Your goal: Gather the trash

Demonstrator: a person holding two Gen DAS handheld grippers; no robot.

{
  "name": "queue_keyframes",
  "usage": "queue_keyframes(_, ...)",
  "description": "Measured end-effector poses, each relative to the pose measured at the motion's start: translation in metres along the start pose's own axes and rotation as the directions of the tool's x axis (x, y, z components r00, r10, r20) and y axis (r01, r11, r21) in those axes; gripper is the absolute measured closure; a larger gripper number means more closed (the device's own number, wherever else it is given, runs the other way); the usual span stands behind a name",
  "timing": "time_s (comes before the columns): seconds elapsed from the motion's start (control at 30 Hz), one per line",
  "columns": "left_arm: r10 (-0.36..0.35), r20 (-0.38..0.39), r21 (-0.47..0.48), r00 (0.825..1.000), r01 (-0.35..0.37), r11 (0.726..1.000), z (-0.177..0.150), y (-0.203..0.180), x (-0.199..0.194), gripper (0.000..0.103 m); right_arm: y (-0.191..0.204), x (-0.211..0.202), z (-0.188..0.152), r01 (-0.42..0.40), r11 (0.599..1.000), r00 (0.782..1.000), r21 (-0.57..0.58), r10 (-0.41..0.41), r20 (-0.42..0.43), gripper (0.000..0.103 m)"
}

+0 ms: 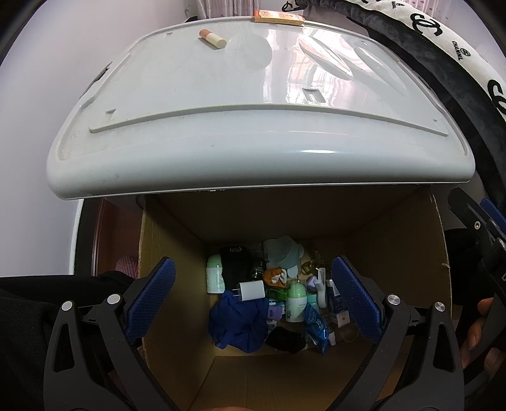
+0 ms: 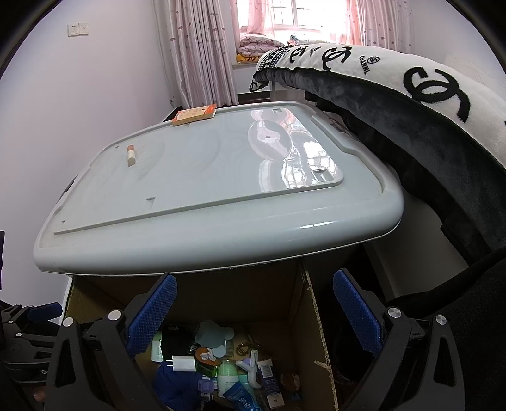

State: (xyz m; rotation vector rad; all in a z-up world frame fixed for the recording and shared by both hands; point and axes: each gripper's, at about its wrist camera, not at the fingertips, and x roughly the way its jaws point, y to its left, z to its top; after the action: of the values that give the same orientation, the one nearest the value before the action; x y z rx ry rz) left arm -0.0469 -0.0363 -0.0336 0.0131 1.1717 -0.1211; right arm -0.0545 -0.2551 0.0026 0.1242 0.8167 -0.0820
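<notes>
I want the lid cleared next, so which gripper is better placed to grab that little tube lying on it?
Left, probably. The tube lies on the lid's left side, nearer the left gripper; the right gripper is also open and empty, but sits further right.

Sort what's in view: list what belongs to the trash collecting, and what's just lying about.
Job:
- small cream-and-orange cylinder on the pale grey plastic lid
- flat orange packet at the lid's far edge
- brown cardboard box holding collected items

Lying about:
- black-and-white logo cushion
- pink curtains
</notes>
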Motion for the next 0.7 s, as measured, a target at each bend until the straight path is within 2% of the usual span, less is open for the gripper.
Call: queue_keyframes(0.7, 0.012, -0.016, 0.012, 1.000, -0.012, 1.000, -0.0008, 0.0009, 0.0016, 0.007, -0.0019, 0.0015, -0.0021, 0.003, 1.000, 1.000, 0.006, -0.003, -0.007, 0.005)
